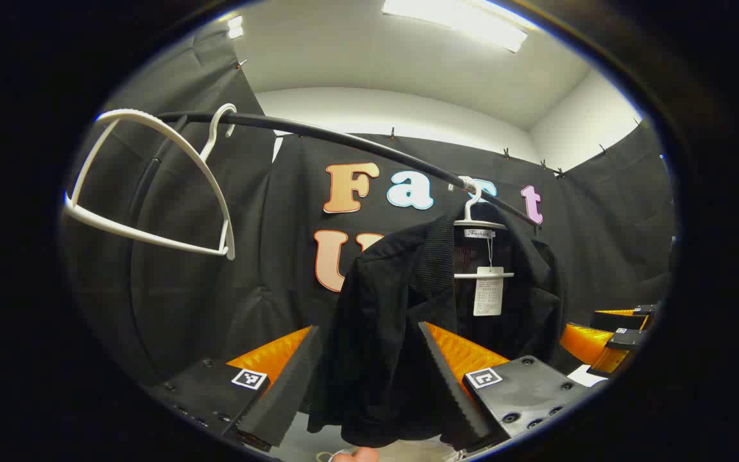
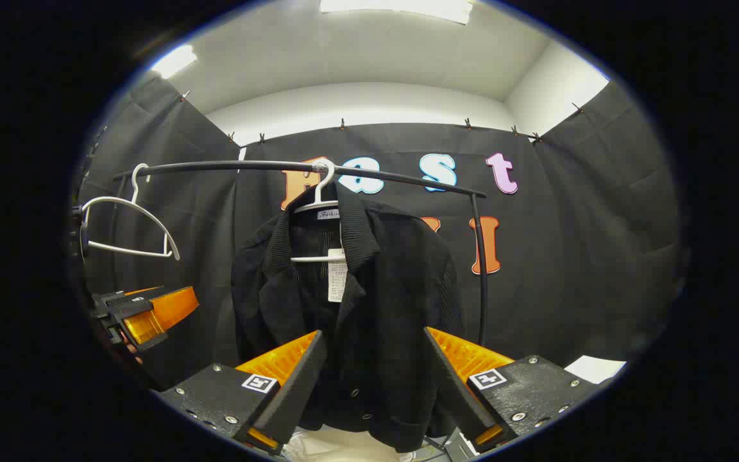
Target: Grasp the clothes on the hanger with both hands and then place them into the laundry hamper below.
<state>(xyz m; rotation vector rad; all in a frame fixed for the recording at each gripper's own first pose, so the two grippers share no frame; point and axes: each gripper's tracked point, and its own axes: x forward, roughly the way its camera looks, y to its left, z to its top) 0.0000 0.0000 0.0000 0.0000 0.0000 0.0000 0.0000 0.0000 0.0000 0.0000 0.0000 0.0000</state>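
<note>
A black jacket (image 1: 395, 308) (image 2: 369, 301) hangs on a white hanger (image 1: 480, 226) (image 2: 318, 204) from a black rail (image 1: 344, 138) (image 2: 344, 170), with a white tag (image 1: 488, 292) (image 2: 337, 282) at its collar. My left gripper (image 1: 369, 366) is open, its orange-and-black fingers framing the jacket's left side without pressing it. My right gripper (image 2: 374, 372) is open too, its fingers spread on either side of the jacket's lower front. The right gripper (image 1: 610, 343) appears at the right edge of the left gripper view, and the left gripper (image 2: 145, 311) at the left of the right gripper view. The hamper is hidden.
An empty white hanger (image 1: 151, 186) (image 2: 129, 224) hangs at the rail's left end. The rail's upright post (image 2: 480, 269) stands just right of the jacket. Something white (image 2: 344, 443) lies below the jacket's hem. A fingertip (image 1: 356, 455) peeks in at the bottom edge.
</note>
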